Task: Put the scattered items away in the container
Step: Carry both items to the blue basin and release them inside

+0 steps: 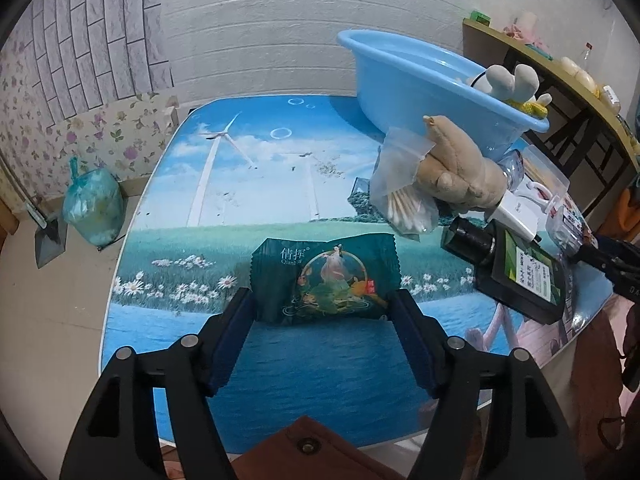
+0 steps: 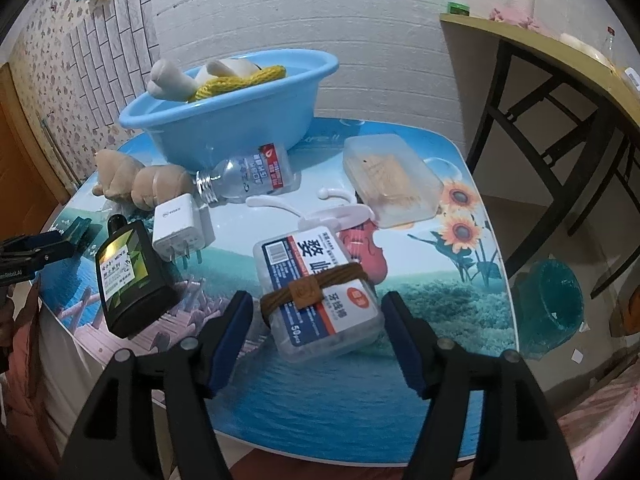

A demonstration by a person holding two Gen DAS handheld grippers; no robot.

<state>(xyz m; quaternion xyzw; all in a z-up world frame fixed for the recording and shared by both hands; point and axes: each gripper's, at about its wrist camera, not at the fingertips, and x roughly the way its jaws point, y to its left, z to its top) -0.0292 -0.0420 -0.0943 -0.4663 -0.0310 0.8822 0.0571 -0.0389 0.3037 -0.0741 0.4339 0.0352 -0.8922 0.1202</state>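
Covering the table (image 1: pixel 280 360) is a printed sheet of sea, meadow and wind turbines; white brick-pattern wall stands behind, floral wallpaper to the left, a wooden shelf (image 2: pixel 520 40) to the right. At the table's far side sits the blue basin (image 2: pixel 224 120), holding a pale plush toy (image 2: pixel 172 84) and yellow yarn (image 2: pixel 236 80). The left gripper (image 1: pixel 324 312) is released, its pads flanking a green snack packet (image 1: pixel 324 280) without pressing. The right gripper (image 2: pixel 316 312) gapes around a clear floss-pick box (image 2: pixel 316 280) lying on the table, untouched.
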